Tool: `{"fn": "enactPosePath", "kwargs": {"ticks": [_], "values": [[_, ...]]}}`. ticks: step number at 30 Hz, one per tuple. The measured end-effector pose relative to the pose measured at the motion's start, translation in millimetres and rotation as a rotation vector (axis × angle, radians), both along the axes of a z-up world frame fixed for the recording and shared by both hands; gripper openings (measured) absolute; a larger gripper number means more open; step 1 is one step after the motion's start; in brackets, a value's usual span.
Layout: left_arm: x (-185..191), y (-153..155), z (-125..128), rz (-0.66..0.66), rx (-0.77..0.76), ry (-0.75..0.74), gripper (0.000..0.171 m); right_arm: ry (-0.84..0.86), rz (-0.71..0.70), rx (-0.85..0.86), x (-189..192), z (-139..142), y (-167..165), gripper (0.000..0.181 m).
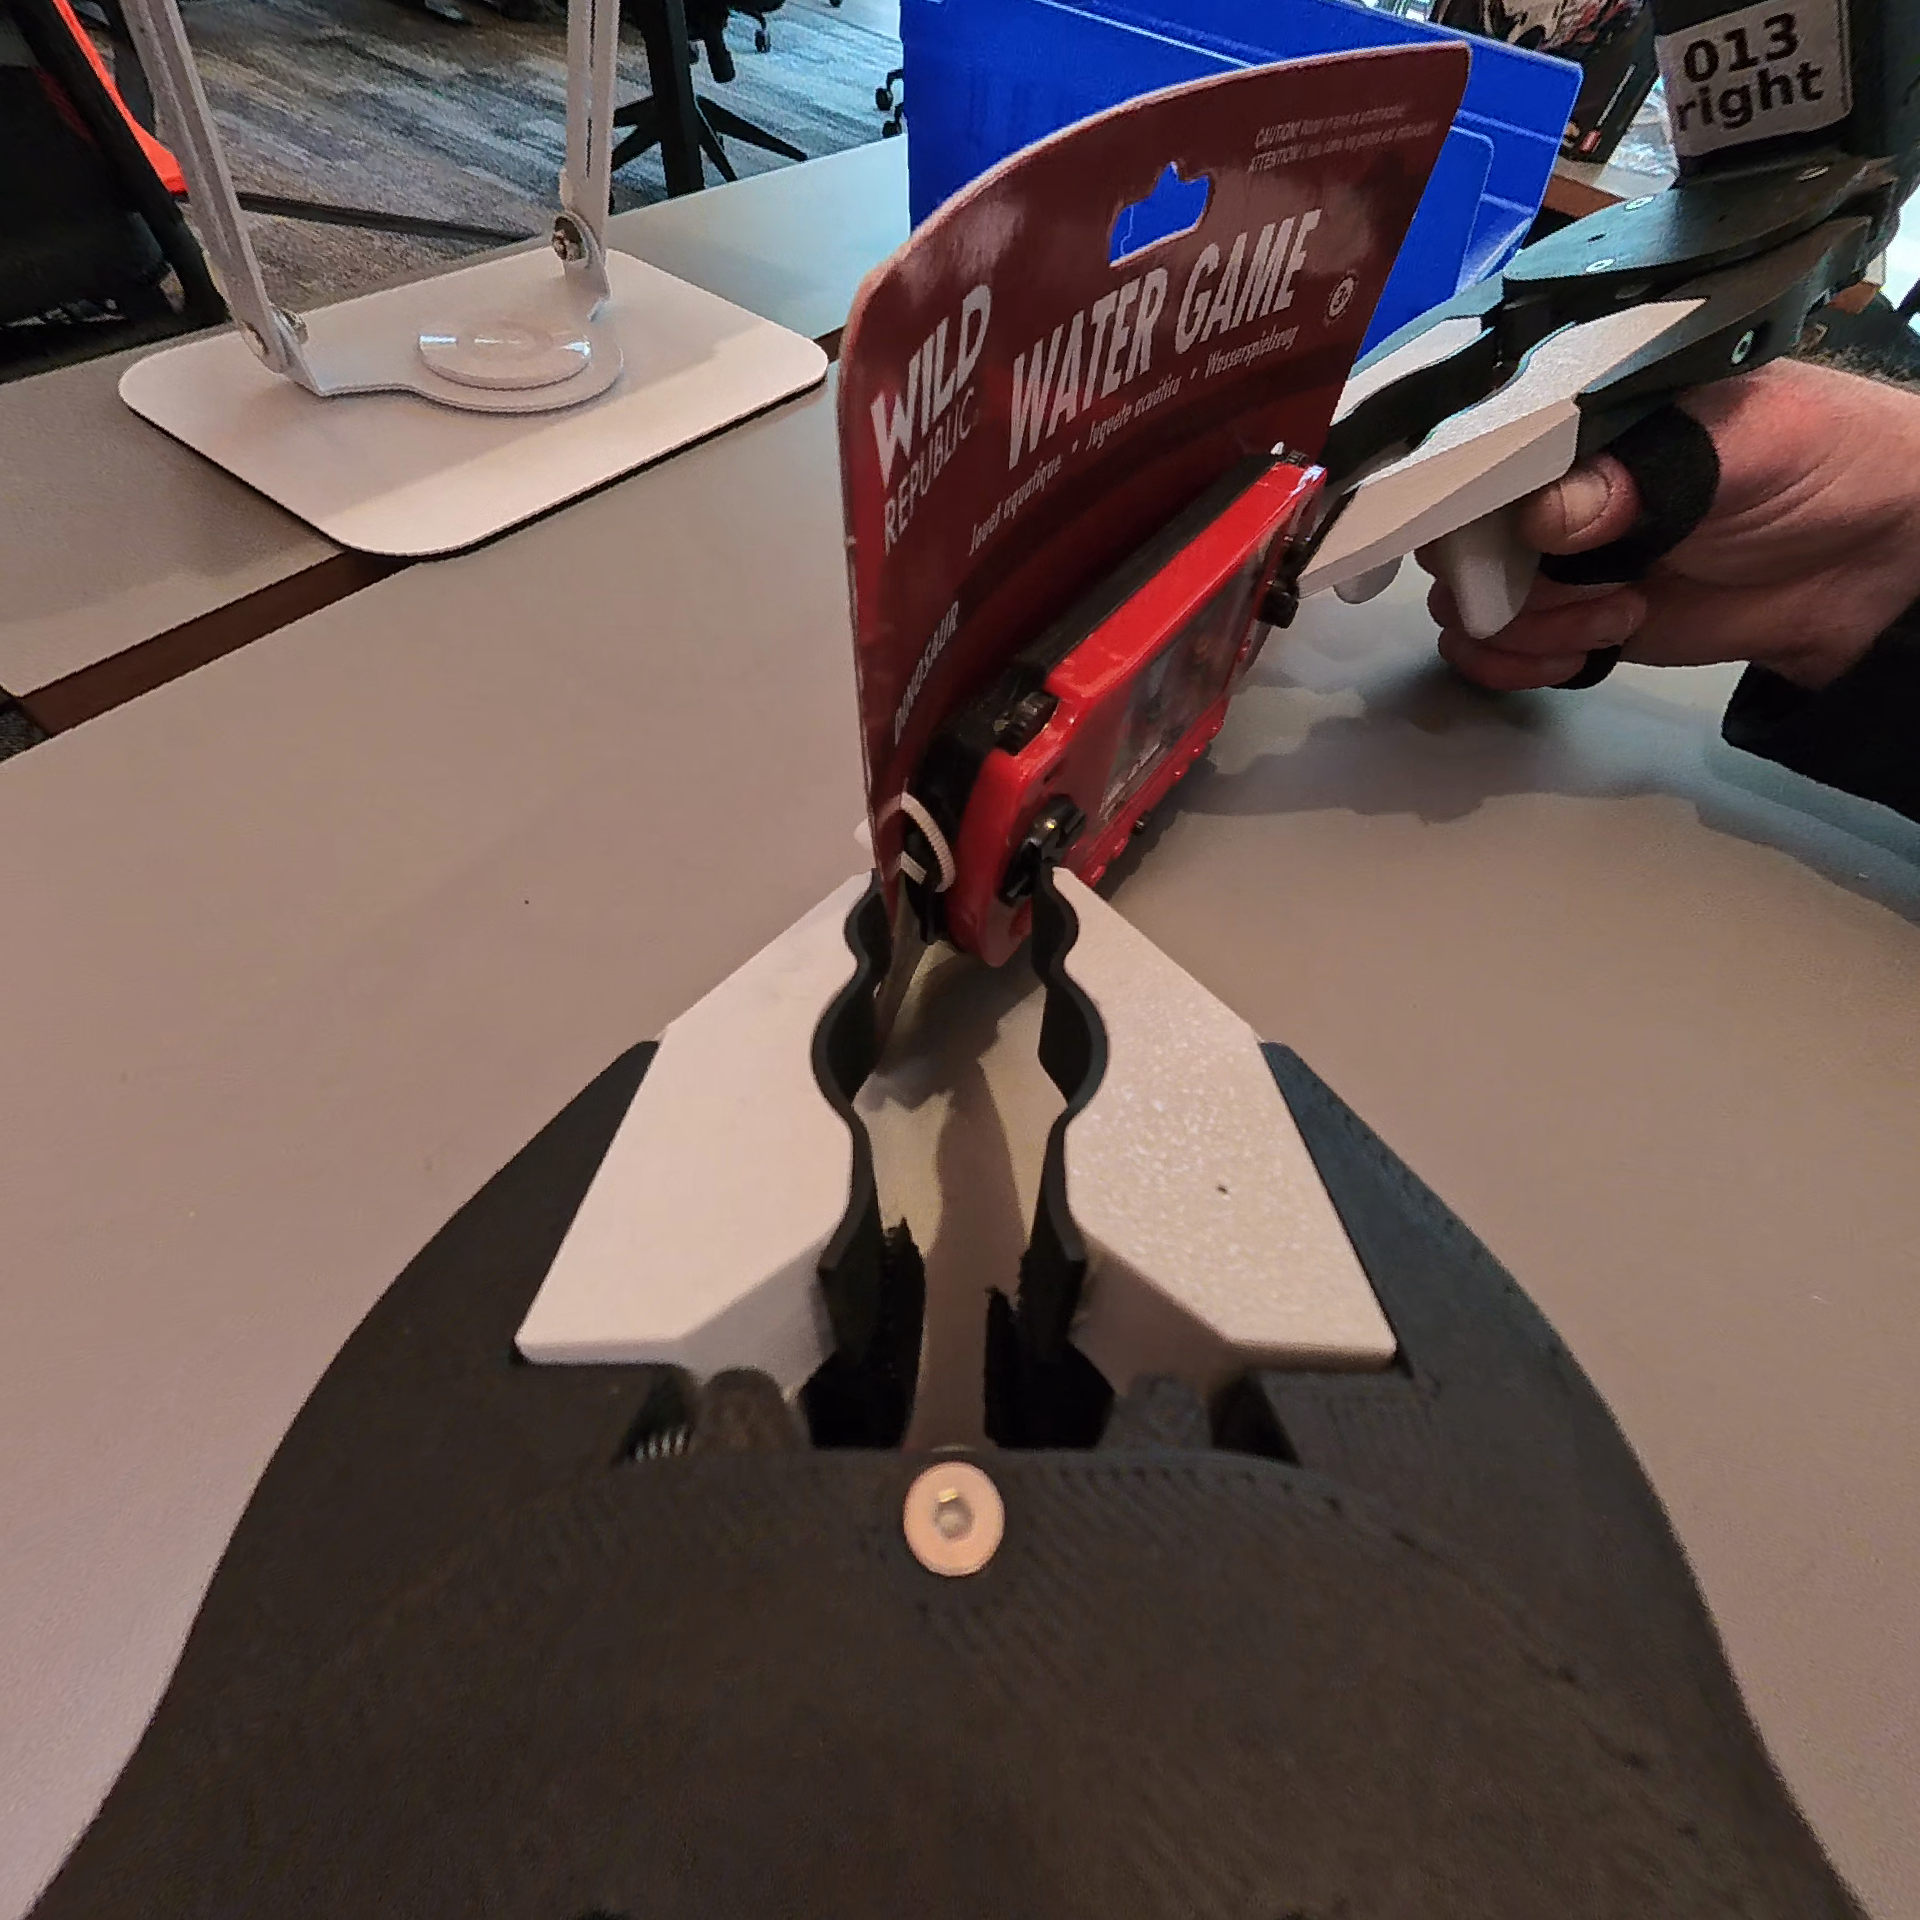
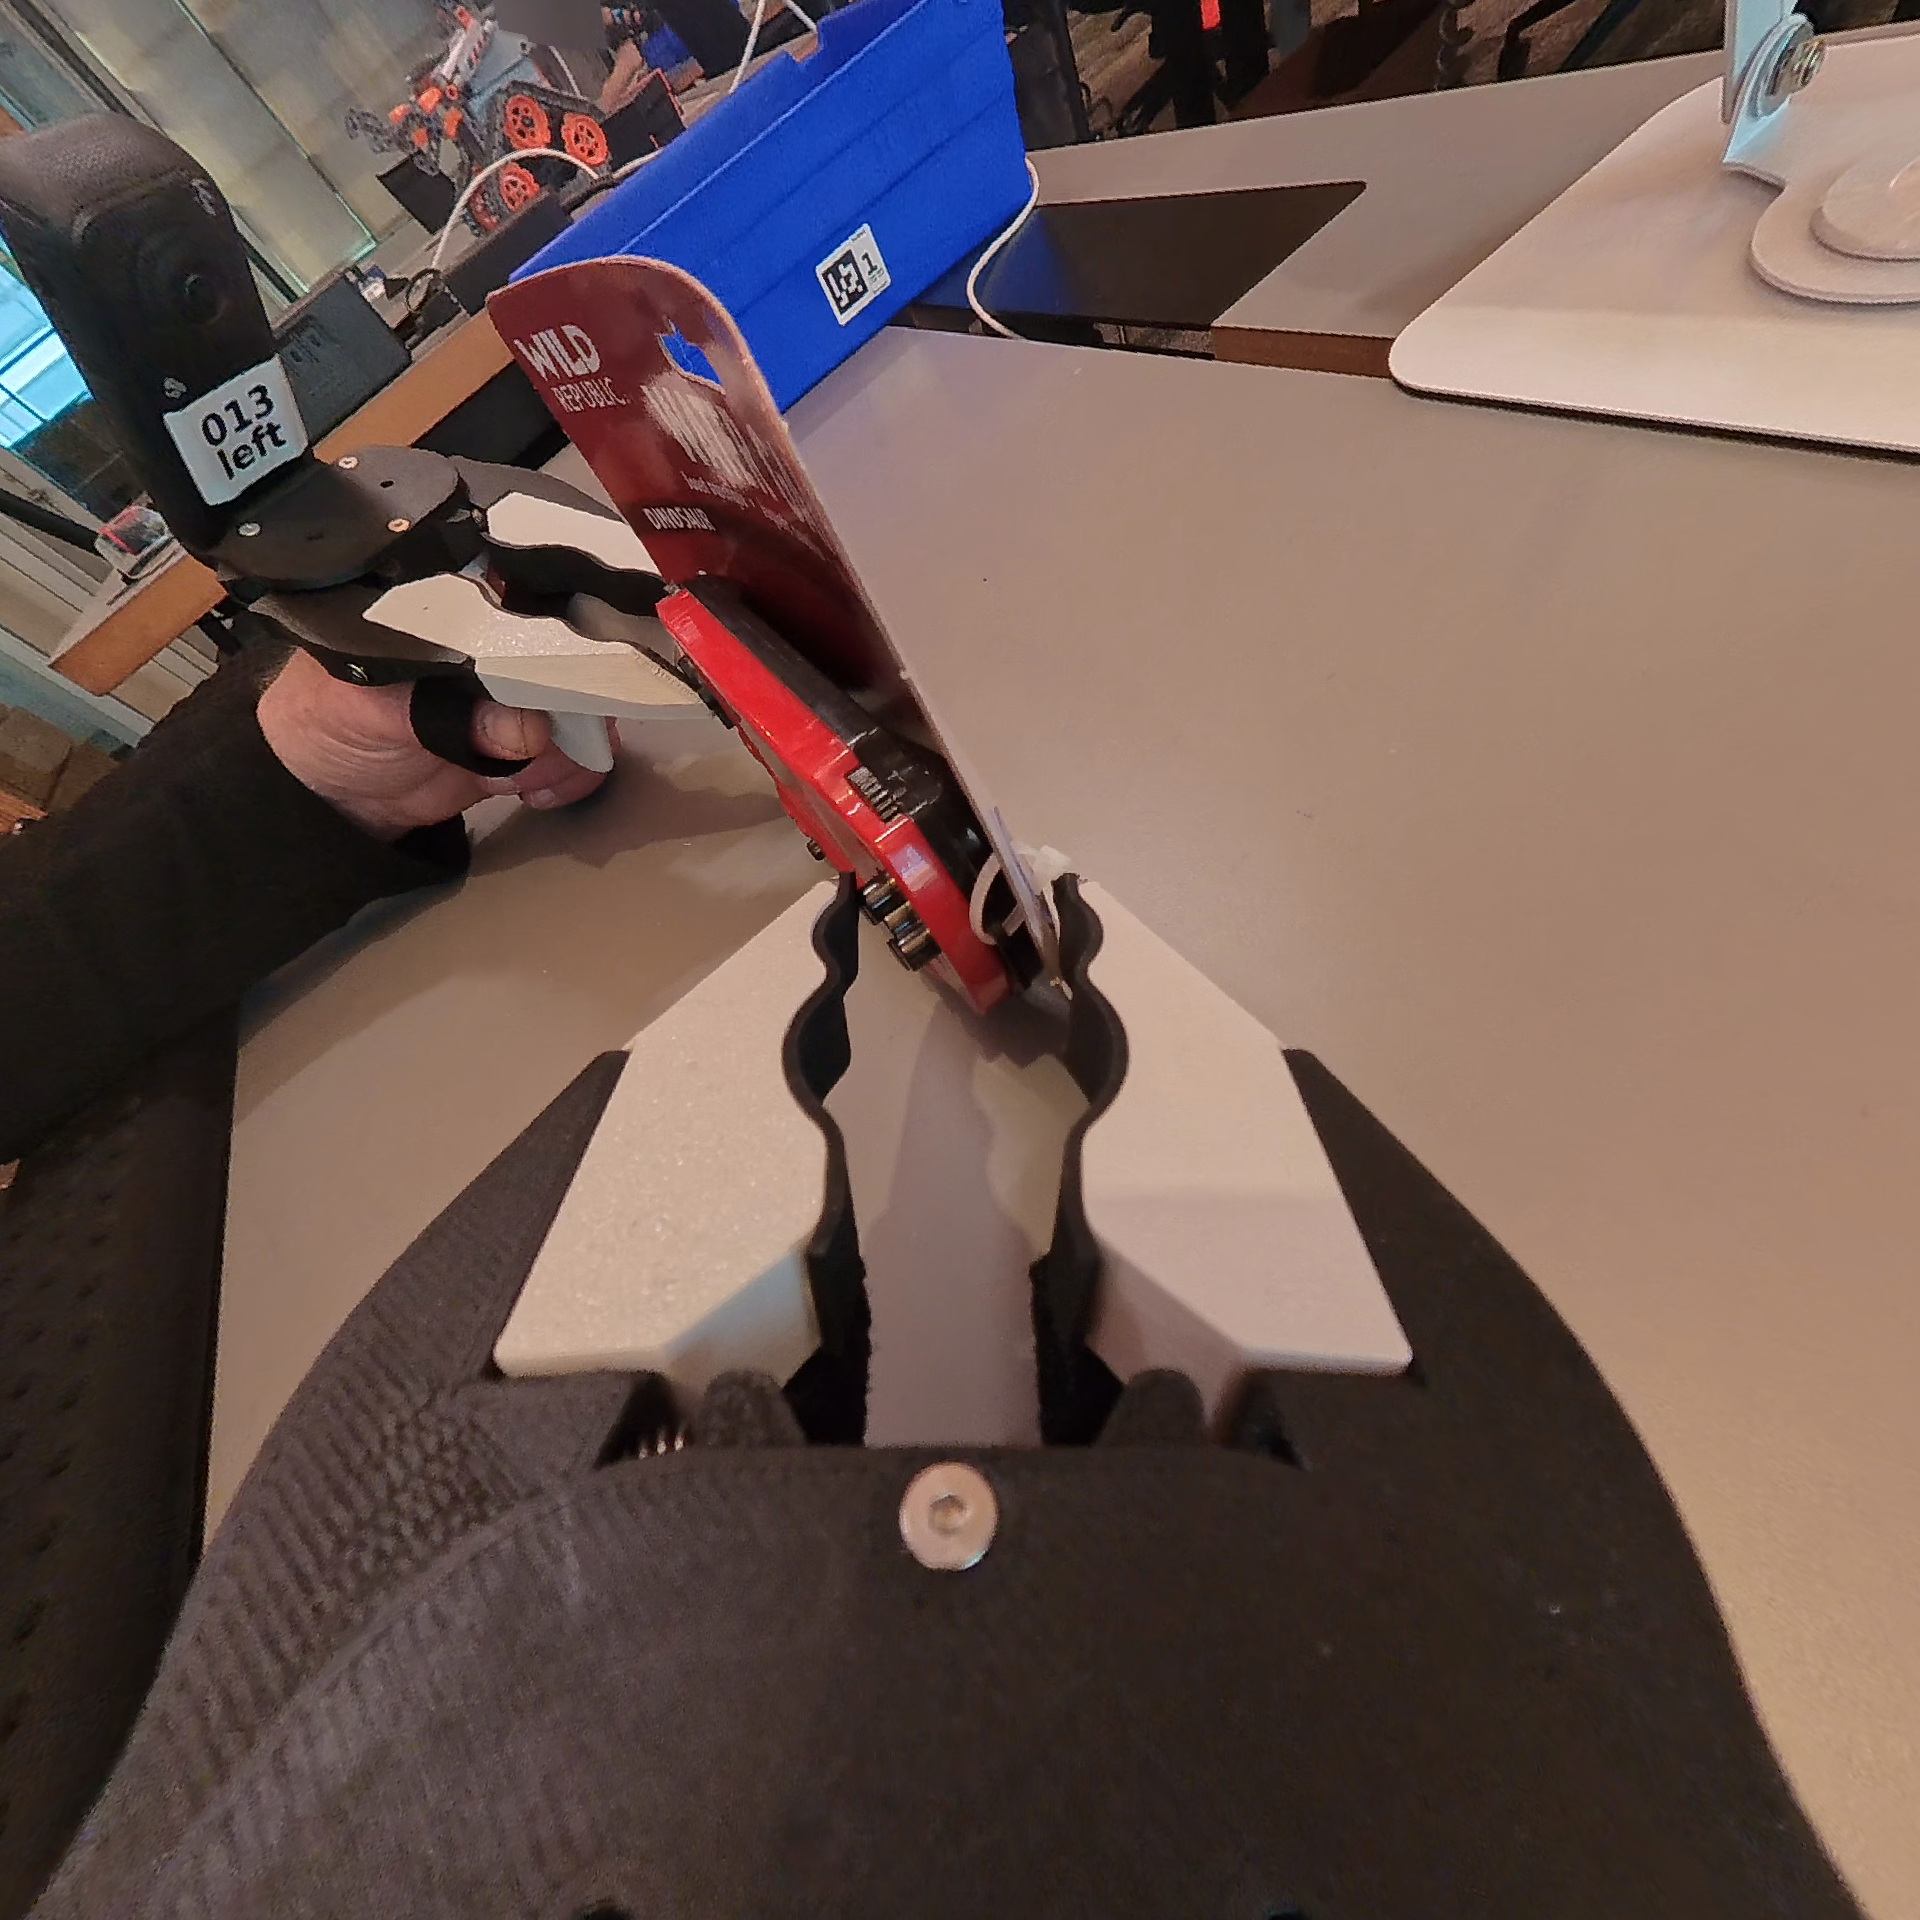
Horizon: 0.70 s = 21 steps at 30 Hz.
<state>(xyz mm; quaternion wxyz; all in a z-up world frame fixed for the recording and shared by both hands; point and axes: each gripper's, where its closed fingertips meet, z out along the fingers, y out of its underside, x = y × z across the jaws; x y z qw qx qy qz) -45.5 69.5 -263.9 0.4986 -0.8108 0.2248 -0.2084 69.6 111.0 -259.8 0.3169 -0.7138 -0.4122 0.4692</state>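
A red handheld toy (image 1: 1132, 707) is tied with a white cable tie (image 1: 925, 852) to a dark red backing card (image 1: 1122, 312). It stands on its long edge on the grey table (image 1: 416, 935), leaning a little. My left gripper (image 1: 966, 894) is shut on the near end of the toy and card. My right gripper (image 1: 1340, 499) grips the far end. In the right wrist view my right gripper (image 2: 956, 914) is shut on its end of the toy (image 2: 821, 758) and card (image 2: 727, 457). The left gripper (image 2: 665, 644) holds the opposite end.
A blue bin (image 1: 1039, 104) stands just behind the card and also shows in the right wrist view (image 2: 831, 177). A white stand on a flat white base (image 1: 468, 395) sits at the table's back. A person's hand (image 1: 1714, 520) holds the right gripper's handle.
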Motion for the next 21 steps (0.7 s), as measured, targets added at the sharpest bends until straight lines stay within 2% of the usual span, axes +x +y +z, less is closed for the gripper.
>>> {"fn": "enactPosePath", "kwargs": {"ticks": [3, 10, 16, 21], "values": [[0.8, -0.4, 0.2, -0.004, -0.007, -0.013, 0.025, 0.0, -0.003, -0.001, 0.7, 0.0, 0.8, 0.037], [3.2, -1.2, 1.5, -0.011, -0.013, -0.048, 0.043, -0.004, -0.004, -0.003, 1.3, -0.9, 1.0, 0.037], [2.6, -0.6, 0.8, -0.01, -0.017, -0.048, 0.027, 0.003, -0.01, -0.005, 1.0, 0.1, 2.2, 0.036], [3.3, 0.2, 1.5, -0.006, -0.029, -0.051, 0.024, 0.007, -0.011, -0.01, 1.1, 0.3, 2.3, 0.035]]}}
